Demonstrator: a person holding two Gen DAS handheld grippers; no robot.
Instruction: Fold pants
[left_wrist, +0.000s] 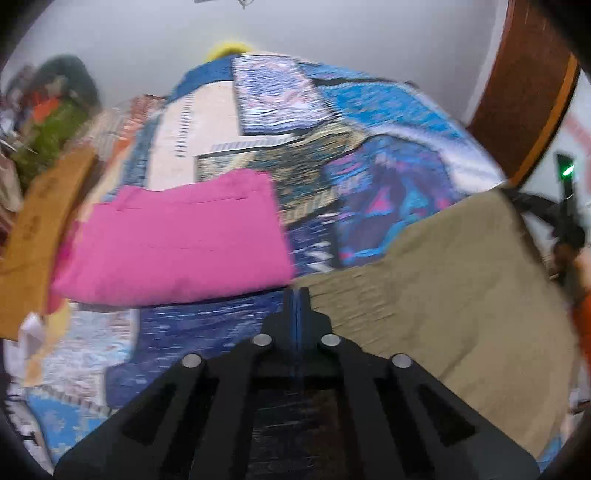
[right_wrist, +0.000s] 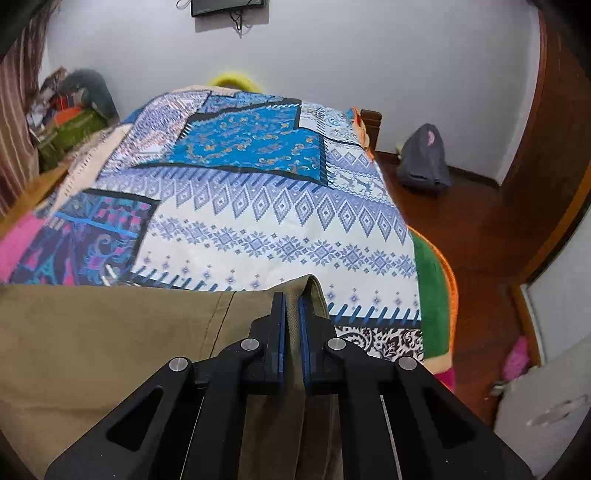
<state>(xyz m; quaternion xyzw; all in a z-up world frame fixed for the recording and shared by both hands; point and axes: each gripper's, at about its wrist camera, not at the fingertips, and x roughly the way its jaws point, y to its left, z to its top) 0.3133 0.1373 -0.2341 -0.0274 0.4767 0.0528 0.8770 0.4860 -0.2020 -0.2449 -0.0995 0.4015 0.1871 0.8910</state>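
Khaki pants (left_wrist: 443, 295) lie spread on the patterned bedsheet (left_wrist: 388, 110). My left gripper (left_wrist: 299, 295) is shut, its pads together right at the pants' left corner, and the cloth seems pinched there. This view is blurred. In the right wrist view the khaki pants (right_wrist: 92, 350) fill the lower left. My right gripper (right_wrist: 293, 306) is shut on a raised fold at the pants' hem edge, with khaki cloth showing between its blue pads (right_wrist: 282, 325). The right hand with its gripper (left_wrist: 565, 229) shows at the far right of the left wrist view.
Folded pink pants (left_wrist: 177, 236) lie on the bed, left of the khaki ones. The bedsheet (right_wrist: 258, 206) stretches ahead to a white wall. A grey bag (right_wrist: 424, 158) sits on the wooden floor on the right. Clutter is piled at the far left (right_wrist: 66, 110).
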